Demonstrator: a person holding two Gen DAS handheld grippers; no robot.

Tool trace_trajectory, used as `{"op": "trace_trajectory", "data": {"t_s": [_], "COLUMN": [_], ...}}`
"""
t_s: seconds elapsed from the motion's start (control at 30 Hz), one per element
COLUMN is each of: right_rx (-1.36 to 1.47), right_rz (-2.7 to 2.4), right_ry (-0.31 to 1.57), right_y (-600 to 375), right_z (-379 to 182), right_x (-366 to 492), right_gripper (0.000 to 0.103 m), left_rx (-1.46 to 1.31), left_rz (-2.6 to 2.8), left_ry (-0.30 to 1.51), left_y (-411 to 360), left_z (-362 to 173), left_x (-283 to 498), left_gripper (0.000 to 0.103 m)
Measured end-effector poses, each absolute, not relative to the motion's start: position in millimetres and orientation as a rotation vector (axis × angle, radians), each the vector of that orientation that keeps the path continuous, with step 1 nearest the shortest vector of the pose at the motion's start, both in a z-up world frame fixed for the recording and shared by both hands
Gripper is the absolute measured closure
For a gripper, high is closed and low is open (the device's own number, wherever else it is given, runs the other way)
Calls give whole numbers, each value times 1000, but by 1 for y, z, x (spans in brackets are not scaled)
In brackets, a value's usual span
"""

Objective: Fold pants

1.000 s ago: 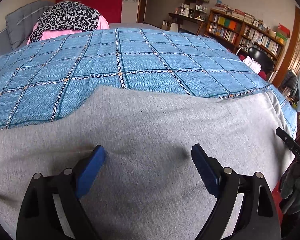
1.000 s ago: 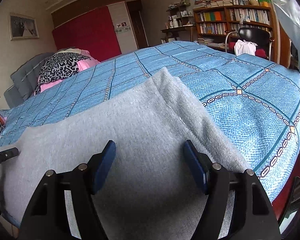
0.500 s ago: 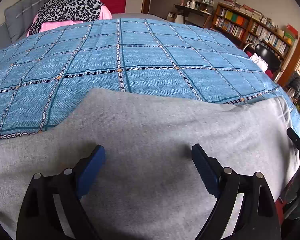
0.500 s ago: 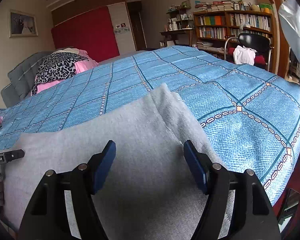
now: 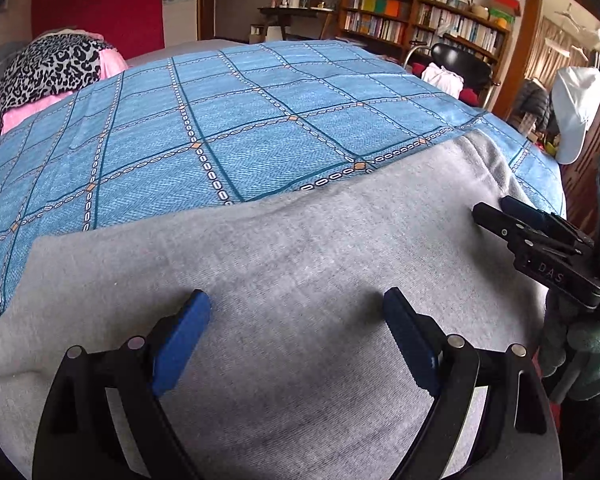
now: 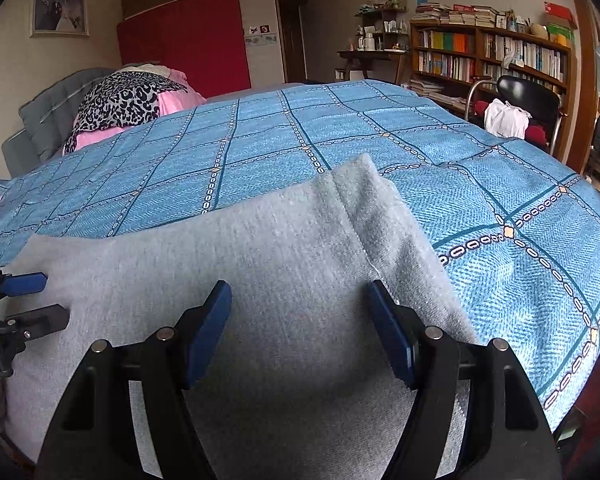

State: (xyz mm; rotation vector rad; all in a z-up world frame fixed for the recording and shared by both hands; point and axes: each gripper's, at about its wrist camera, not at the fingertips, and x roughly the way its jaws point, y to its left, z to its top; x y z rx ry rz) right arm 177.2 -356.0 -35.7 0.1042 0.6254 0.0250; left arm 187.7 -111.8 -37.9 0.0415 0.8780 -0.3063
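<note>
grey pants [image 5: 300,260] flat on blue bedspread [image 5: 220,128]

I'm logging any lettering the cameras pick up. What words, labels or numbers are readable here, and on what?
"DAS": pale letters on the black body of the right gripper, seen from the left wrist view.
Partly cut-off lettering on the left gripper at the right wrist view's edge: unreadable.
Book spines on the bookshelf: too small.
Stickers on the white door panel: pictures only, blurred.
</note>
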Motion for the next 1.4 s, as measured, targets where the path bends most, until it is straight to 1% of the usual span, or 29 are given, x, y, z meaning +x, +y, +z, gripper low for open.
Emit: {"op": "trace_trajectory", "data": {"t_s": [0.2, 0.4, 0.63, 0.73, 1.0, 1.2, 1.33, 1.4], "right_rx": [113, 150, 223, 258, 336, 334, 310, 294], "right_rz": [28, 41, 41, 16, 95, 146, 164, 172], "right_ry": [624, 599, 484, 458, 535, 615, 627, 628], "right_y": [-369, -382, -405, -425, -458, -458, -454, -451], "right_z": [-33, -31, -16, -10, -27, -46, -50, -51], "right_x": [194, 201, 182, 175, 165, 168, 168, 168], "right_gripper": [31, 31, 31, 31, 31, 31, 31, 39], "left_rx": [43, 58, 96, 98, 100, 94, 88, 84], "left_rz": [-312, -350, -480, -534, -566, -567, -590, -605], "left_ry": [882, 825, 771, 786, 866, 862, 857, 858], "left_y": [-122, -143, -195, -214, -240, -240, -244, -246], "left_z": [-36, -21, -9, -14, -37, -32, -29, -28], "left_x": [203, 206, 212, 220, 248, 250, 250, 249], "left_gripper": [16, 16, 16, 16, 16, 16, 16, 16]}}
